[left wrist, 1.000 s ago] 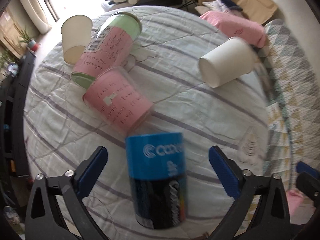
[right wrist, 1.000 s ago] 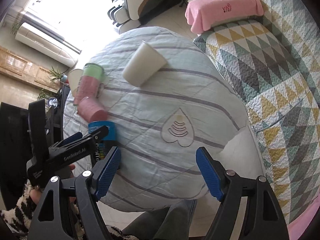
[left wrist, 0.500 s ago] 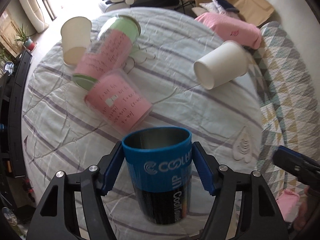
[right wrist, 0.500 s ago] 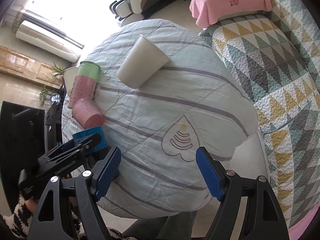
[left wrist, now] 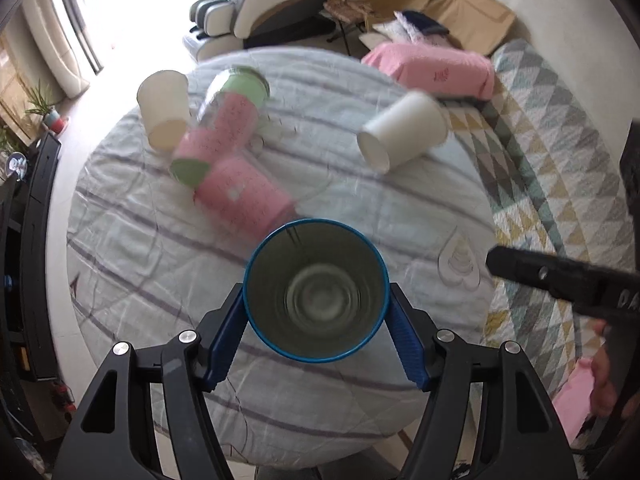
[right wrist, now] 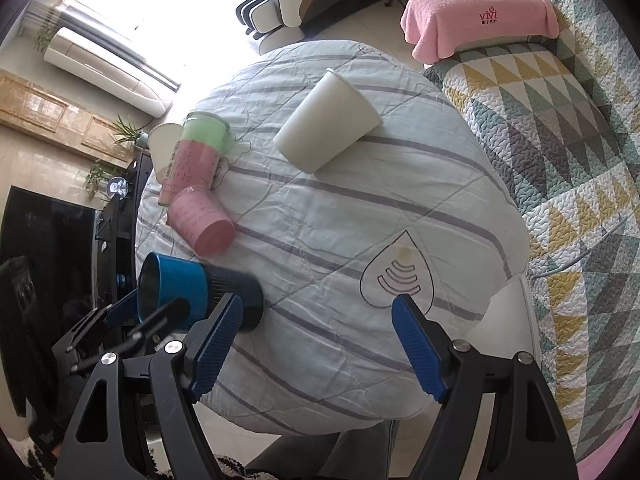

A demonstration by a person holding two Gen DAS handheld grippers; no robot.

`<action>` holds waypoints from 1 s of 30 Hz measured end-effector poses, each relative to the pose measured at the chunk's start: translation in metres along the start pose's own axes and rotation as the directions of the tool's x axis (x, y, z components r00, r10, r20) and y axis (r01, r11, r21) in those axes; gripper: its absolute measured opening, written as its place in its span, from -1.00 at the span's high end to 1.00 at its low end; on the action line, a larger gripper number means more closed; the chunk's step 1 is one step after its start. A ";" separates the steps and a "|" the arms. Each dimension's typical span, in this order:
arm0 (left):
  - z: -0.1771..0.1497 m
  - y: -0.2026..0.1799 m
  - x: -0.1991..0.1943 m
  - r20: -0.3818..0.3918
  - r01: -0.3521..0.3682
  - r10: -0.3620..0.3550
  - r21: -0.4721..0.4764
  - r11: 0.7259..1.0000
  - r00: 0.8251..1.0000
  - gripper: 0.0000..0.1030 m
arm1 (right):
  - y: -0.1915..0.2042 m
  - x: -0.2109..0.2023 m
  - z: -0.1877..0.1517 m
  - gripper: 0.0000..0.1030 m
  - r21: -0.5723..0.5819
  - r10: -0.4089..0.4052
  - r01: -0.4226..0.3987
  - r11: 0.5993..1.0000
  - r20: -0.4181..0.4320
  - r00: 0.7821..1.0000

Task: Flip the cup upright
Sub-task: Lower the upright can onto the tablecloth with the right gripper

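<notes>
Striped tablecloth (left wrist: pixel 168 248): blue cup (left wrist: pixel 316 290) now clamped in left gripper (left wrist: pixel 316 316), lifted and tipped mouth-to-camera beside pink cup (left wrist: pixel 244 200); a second ago jaws were wide. Right gripper (right wrist: pixel 316 344) wide, empty. Flip mid-way.

We see a blue cup (left wrist: pixel 316 292) with a dull, ringed metal inside and a smooth blue outer band. The table cover (right wrist: pixel 340 216) is creased, quilted cloth, and the white cup (right wrist: pixel 326 122) on it looks like matt paper. The ribbed blue pads (right wrist: pixel 418 346) look like rubbery plastic on black matt arms.
</notes>
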State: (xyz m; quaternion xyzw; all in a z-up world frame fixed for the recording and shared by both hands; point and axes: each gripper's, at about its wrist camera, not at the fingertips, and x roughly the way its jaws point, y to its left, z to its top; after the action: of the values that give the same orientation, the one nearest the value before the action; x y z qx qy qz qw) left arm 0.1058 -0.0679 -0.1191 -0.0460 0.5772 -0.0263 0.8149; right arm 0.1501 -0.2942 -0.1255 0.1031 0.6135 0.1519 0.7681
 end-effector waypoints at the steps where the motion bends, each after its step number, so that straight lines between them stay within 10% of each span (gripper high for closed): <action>1: -0.003 0.000 0.002 0.001 0.001 -0.001 0.000 1.000 1.000 -0.33 | 0.000 0.001 -0.002 -0.53 0.004 -0.002 0.002 1.000 -0.004 1.000; 30: -0.007 -0.004 -0.057 0.079 -0.011 0.006 0.070 0.997 0.997 -0.69 | 0.020 -0.049 -0.043 -0.53 0.065 -0.047 0.040 0.997 0.102 0.994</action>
State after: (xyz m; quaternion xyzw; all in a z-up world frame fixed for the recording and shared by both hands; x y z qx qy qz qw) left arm 0.0803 -0.0671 -0.0670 -0.0158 0.5434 -0.0413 0.8383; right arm 0.0960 -0.2943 -0.0842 0.1216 0.5793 0.1102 0.7985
